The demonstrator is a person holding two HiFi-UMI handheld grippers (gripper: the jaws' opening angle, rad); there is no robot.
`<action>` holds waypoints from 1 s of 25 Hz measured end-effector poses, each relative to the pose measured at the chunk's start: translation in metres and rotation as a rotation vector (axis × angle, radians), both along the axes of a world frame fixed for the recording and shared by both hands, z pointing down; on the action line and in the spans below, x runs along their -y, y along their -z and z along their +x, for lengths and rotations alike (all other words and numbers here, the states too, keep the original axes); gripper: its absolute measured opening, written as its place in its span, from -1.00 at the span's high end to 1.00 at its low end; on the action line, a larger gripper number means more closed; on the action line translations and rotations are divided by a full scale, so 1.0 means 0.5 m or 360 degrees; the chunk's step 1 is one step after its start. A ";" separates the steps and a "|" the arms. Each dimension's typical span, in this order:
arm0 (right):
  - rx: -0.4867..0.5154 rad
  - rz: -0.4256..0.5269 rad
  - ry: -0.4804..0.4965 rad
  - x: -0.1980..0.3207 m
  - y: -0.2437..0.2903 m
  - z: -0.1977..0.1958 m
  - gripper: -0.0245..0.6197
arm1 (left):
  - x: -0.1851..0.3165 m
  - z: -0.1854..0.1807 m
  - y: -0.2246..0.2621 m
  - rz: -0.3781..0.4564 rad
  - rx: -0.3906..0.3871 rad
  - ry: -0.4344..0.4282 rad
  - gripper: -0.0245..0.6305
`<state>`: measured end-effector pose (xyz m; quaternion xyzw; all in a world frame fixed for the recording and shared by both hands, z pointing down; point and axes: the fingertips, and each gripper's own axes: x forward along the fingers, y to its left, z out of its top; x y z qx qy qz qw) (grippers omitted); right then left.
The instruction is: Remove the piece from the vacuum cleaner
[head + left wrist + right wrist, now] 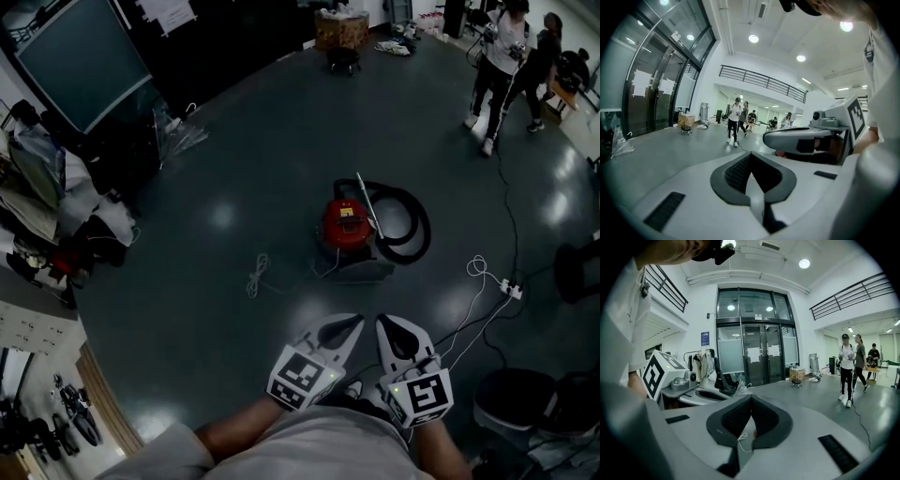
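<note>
My left gripper (349, 325) and right gripper (387, 324) are both closed and empty. The vacuum cleaner (348, 225) sits well ahead on the floor. I'd step close and open up before reaching for its tube (367, 202).

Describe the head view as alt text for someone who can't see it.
A red canister vacuum cleaner with a looped black hose sits on a dark grey floor, apart from the left gripper and right gripper, held side by side at the bottom edge with fingers shut and empty. Two people stand at the far upper right.
</note>
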<state>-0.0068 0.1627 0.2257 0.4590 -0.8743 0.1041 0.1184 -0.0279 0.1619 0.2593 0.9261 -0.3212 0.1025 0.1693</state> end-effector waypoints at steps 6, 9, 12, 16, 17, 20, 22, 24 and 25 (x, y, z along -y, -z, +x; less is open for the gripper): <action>-0.0004 0.0011 -0.0075 0.068 -0.012 -0.031 0.88 | 0.077 -0.040 -0.020 0.0042 0.0023 -0.0075 0.91; -0.0008 0.0010 -0.0101 0.090 -0.021 -0.029 0.88 | 0.110 -0.049 -0.031 0.0059 0.0029 -0.0085 0.91; -0.0009 -0.0004 -0.0112 0.111 -0.033 -0.014 0.88 | 0.134 -0.044 -0.043 0.0059 0.0027 -0.0078 0.91; -0.0028 -0.0008 -0.0091 0.154 -0.043 -0.014 0.88 | 0.169 -0.044 -0.060 0.0049 0.0023 -0.0071 0.91; -0.0030 -0.0008 -0.0086 0.167 -0.045 -0.016 0.88 | 0.178 -0.045 -0.065 0.0046 0.0022 -0.0071 0.91; -0.0027 -0.0011 -0.0075 0.210 -0.065 -0.012 0.88 | 0.211 -0.041 -0.088 0.0043 0.0022 -0.0070 0.91; -0.0021 -0.0021 -0.0069 0.240 -0.086 -0.002 0.88 | 0.239 -0.034 -0.108 0.0048 0.0024 -0.0064 0.91; -0.0009 -0.0041 -0.0065 0.271 -0.109 0.009 0.88 | 0.270 -0.023 -0.128 0.0046 0.0028 -0.0053 0.91; -0.0003 -0.0054 -0.0062 0.288 -0.121 0.015 0.88 | 0.288 -0.017 -0.140 0.0043 0.0029 -0.0045 0.91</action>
